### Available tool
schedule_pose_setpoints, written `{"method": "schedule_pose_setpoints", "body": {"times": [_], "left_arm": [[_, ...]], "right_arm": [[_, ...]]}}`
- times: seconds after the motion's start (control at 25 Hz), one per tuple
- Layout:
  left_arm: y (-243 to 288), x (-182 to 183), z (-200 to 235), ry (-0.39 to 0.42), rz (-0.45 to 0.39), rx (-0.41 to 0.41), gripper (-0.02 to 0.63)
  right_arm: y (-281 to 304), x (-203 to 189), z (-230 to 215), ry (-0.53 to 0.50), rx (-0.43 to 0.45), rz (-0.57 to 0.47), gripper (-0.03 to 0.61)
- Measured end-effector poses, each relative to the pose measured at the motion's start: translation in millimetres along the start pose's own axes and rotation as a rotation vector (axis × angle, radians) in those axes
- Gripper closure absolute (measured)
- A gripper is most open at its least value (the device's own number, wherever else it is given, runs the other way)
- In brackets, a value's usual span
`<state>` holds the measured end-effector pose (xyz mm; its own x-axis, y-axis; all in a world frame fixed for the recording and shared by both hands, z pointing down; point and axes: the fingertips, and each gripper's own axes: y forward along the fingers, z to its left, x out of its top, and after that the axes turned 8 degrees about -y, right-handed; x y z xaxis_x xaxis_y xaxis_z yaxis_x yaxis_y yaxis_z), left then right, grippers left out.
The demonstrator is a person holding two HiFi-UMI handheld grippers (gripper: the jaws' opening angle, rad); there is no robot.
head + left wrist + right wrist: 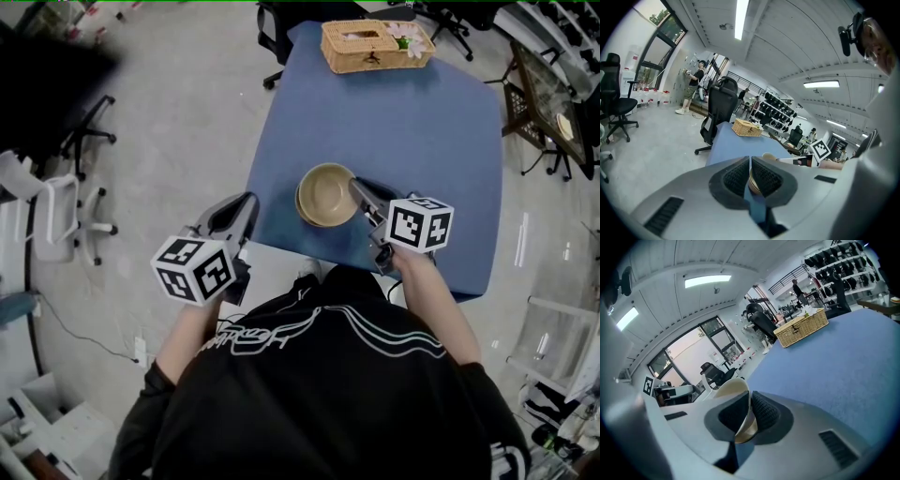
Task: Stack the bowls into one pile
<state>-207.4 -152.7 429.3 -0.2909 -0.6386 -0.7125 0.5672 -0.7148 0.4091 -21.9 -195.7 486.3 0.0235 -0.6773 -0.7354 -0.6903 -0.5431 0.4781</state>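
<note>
A tan bowl [325, 193] sits near the front edge of the blue table [422, 141]. A second rim shows along its left side, as if it rests inside another bowl. My right gripper [359, 194] is shut on the bowl's right rim. In the right gripper view the thin tan wall of the bowl [740, 399] is pinched between the two black pads. My left gripper [248, 206] hangs just off the table's left front corner, apart from the bowl. Its jaws meet at the tips with nothing held [750, 160], and the bowl [754, 183] shows behind them.
A wicker basket [375, 45] with a tissue box and flowers stands at the table's far edge. Office chairs [80, 141] stand on the floor to the left, with another chair [281, 28] behind the table. The person's body is close to the table's front edge.
</note>
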Motion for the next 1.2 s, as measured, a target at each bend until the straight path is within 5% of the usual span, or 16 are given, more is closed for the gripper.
{"method": "schedule_pose_setpoints", "body": {"times": [0.68,1.04,1.2], "left_arm": [[-19,-13,-12,-0.023,-0.029,0.029,0.58],[-30,-26,-34,-0.047,-0.067,0.048,0.58],[-33,-32,-64,-0.03,-0.075,0.032,0.58]], "right_arm": [[12,-26,0,-0.056,-0.001,0.063,0.528],[-12,-16,6,-0.134,0.052,0.025,0.342],[-48,-5,19,-0.218,0.096,-0.017,0.322]]}}
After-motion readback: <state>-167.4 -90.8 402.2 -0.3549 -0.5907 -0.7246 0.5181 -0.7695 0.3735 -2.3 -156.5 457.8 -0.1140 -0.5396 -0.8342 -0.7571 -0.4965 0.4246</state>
